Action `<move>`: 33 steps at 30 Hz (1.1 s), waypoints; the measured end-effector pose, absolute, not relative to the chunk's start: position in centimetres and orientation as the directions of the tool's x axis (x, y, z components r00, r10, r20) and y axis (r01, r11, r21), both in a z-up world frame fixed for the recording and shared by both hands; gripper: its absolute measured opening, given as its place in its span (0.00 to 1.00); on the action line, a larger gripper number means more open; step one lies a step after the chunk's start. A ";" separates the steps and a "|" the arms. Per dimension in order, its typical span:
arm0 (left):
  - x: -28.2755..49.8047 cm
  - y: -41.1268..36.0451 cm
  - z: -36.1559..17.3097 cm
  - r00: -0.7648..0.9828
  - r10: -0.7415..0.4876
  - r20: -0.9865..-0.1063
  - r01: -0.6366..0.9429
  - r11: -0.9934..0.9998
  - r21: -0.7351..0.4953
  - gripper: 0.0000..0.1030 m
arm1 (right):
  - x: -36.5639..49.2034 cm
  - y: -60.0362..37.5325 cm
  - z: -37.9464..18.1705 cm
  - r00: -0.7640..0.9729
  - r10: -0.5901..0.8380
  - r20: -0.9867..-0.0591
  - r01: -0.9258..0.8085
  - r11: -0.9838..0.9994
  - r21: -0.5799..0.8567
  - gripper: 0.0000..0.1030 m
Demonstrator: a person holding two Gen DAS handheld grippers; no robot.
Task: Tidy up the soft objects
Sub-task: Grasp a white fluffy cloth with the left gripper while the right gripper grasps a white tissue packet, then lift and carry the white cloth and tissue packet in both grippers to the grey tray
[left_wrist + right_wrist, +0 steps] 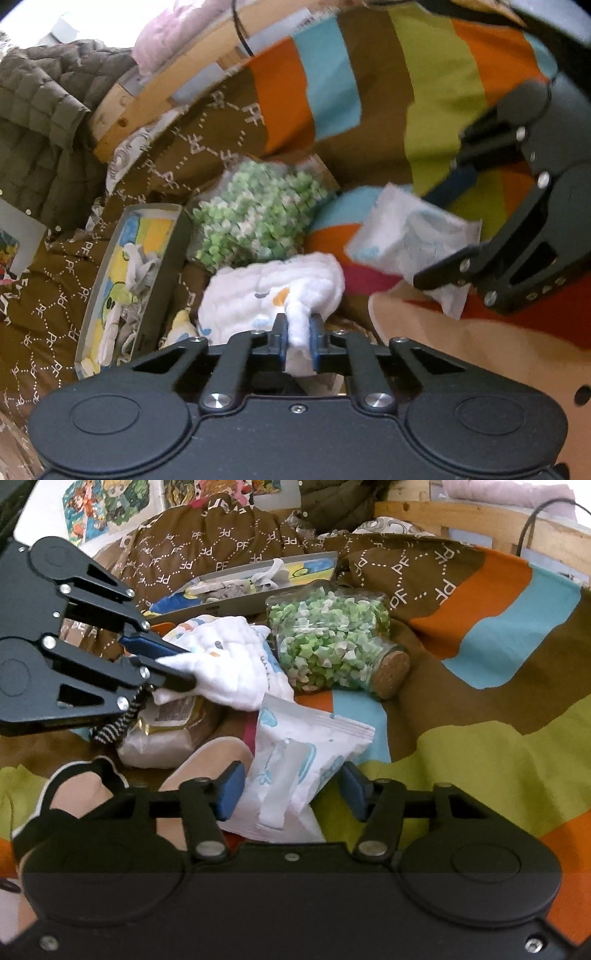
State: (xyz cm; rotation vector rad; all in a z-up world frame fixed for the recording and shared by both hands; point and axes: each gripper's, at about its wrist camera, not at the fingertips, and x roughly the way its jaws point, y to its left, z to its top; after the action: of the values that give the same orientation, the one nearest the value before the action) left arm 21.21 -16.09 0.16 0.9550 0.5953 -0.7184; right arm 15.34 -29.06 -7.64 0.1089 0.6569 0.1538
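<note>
A white quilted cloth (273, 288) with small coloured prints lies bunched on the bed, and my left gripper (299, 330) is shut on a fold of it. The right wrist view shows that same cloth (229, 657) pinched by the left gripper (177, 664) from the left. My right gripper (290, 788) is open, its blue pads on either side of a white plastic packet (295, 760) with blue print. In the left wrist view the packet (410, 236) sits beside the right gripper (454, 218), at right.
A corked glass jar of green and white paper stars (328, 642) lies on its side behind the cloth. A shallow tin tray (236, 587) with small cloths sits behind it. A brown "PF" quilt (207, 546), striped bedspread (498, 738), bagged bundle (166, 731) and wooden bed frame (461, 517) surround them.
</note>
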 end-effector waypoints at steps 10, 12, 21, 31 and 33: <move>21.1 -15.1 2.2 0.640 -0.320 -0.699 0.738 0.511 0.441 0.09 | 15.1 -28.9 -7.6 0.783 0.182 -0.594 -0.109 0.981 0.158 0.21; 21.0 -14.8 2.8 0.639 -0.338 -0.691 0.733 0.539 0.414 0.08 | 15.0 -28.9 -7.4 0.790 0.181 -0.585 -0.104 0.981 0.163 0.18; 21.4 -13.6 5.3 0.642 -0.391 -0.659 0.682 0.685 0.258 0.07 | 14.4 -29.0 -6.2 0.828 0.145 -0.542 -0.077 0.986 0.148 0.13; 22.2 -11.5 9.0 0.658 -0.429 -0.619 0.610 0.785 0.104 0.06 | 12.7 -30.1 -4.2 0.900 0.117 -0.420 -0.047 0.984 0.173 0.13; 22.4 -11.0 9.8 0.665 -0.433 -0.608 0.604 0.791 0.098 0.06 | 12.7 -30.2 -3.9 0.907 0.113 -0.405 -0.045 0.984 0.173 0.13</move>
State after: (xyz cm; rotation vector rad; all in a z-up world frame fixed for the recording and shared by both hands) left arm 22.44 -11.04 9.77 0.3049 0.6013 -0.5955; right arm 12.74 -30.24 -3.95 0.1616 0.4266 0.0817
